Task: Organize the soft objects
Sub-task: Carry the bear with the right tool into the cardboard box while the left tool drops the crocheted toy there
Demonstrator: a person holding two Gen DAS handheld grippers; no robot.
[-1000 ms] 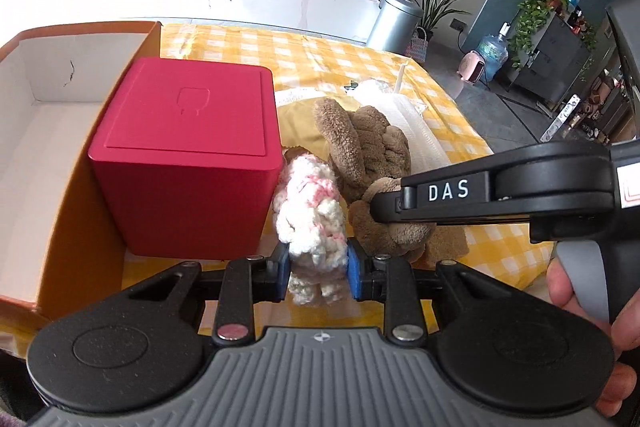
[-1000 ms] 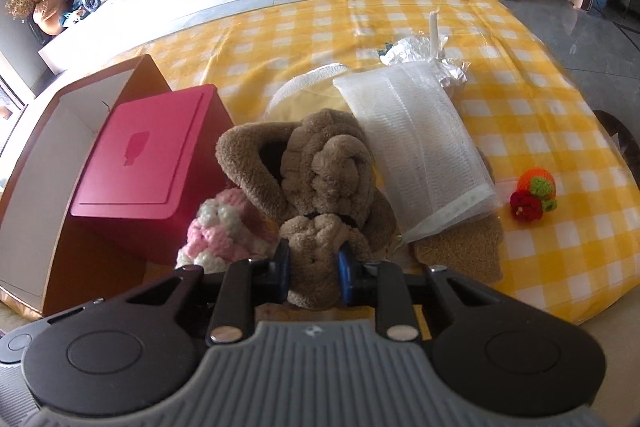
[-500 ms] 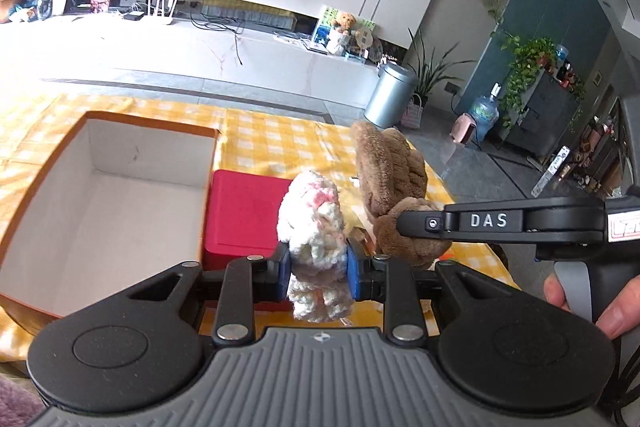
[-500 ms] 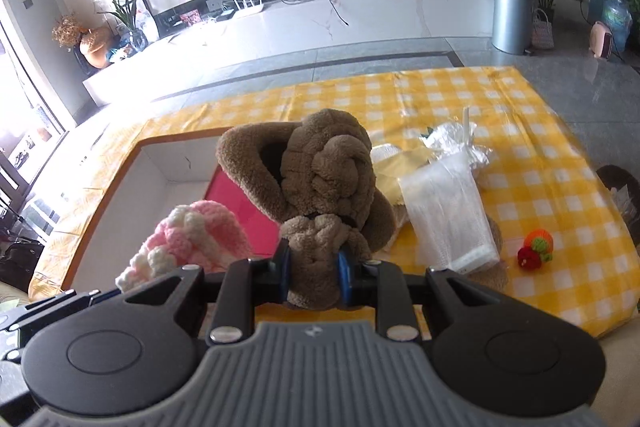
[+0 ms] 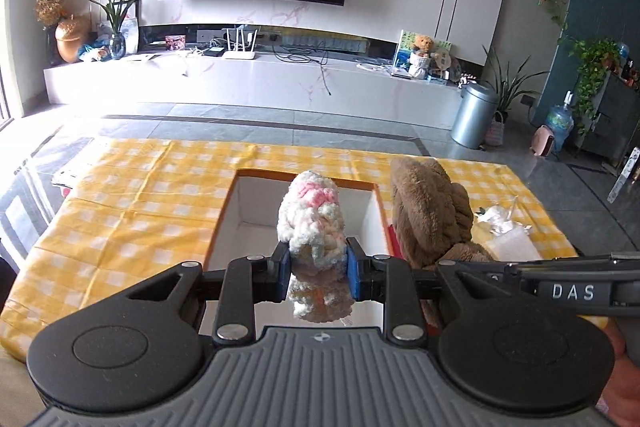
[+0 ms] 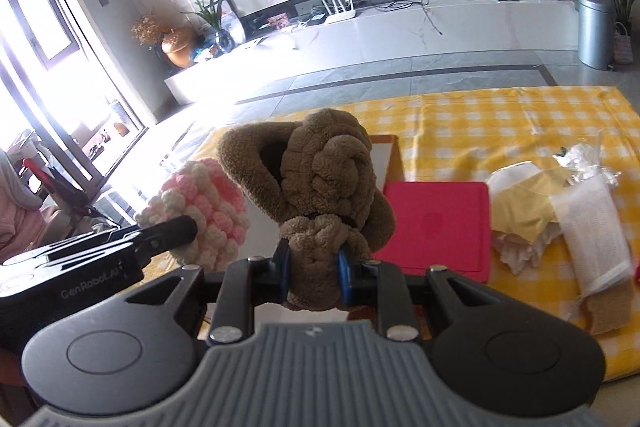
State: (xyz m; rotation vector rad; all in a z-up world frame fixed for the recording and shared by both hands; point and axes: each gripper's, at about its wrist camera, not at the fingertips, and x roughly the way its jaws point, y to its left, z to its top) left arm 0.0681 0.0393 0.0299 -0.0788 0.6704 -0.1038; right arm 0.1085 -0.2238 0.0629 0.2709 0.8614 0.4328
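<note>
We clamp a pink-and-white crocheted yarn bundle (image 5: 316, 227) in our left gripper (image 5: 318, 271) | right gripper (image 6: 314, 273) pinches knotted brown plush cloth (image 6: 320, 183) | both held above the open orange-rimmed cardboard box (image 5: 228, 211), likely for dropping in.

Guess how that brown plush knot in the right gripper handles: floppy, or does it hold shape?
Brown plush knot, pinched low by the right gripper, stands up above the pads, so the knotted bulk probably holds shape. The pads sink into the pile: likely soft and light. Its free loop may flop when swung.
</note>
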